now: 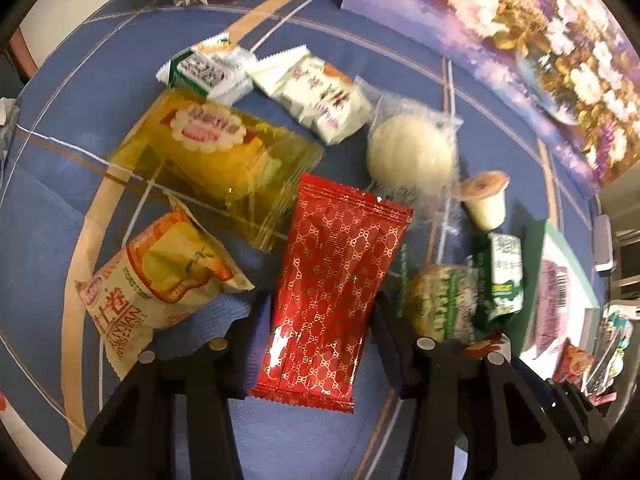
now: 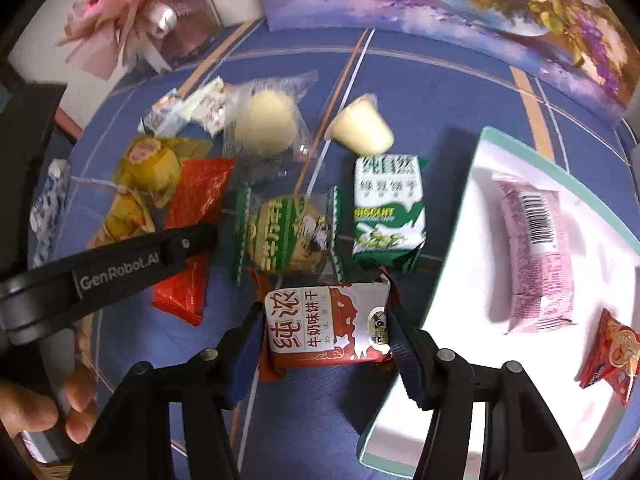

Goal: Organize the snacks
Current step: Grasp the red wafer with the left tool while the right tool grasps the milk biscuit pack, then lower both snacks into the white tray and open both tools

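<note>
The right claw (image 2: pixel 326 334) is pointing steeply down at the blue cloth (image 2: pixel 460 92), and its pads are pressing on the two short ends of a brown-and-white biscuit pack (image 2: pixel 326 326), so it is gripping that pack across its long axis, which is running side to side between the fingers. The white tray (image 2: pixel 480 152) is lying just to the right of this claw, its near edge almost touching the right finger; a pink packet (image 2: pixel 534 256) and a small red packet (image 2: pixel 612 354) are already sitting in it. So the carry looks short: lift and shift rightward.

The left claw (image 1: pixel 322 316) is straddling a red pack (image 1: pixel 332 288) whose long axis is running away from the claw, along the fingers. Its pads seem to be meeting the pack's long edges, gripping it. From this claw the tray (image 1: pixel 554 236) is lying well off to the right, beyond a round green-wrapped biscuit (image 1: pixel 442 300), so the right hand is the nearer one.
</note>
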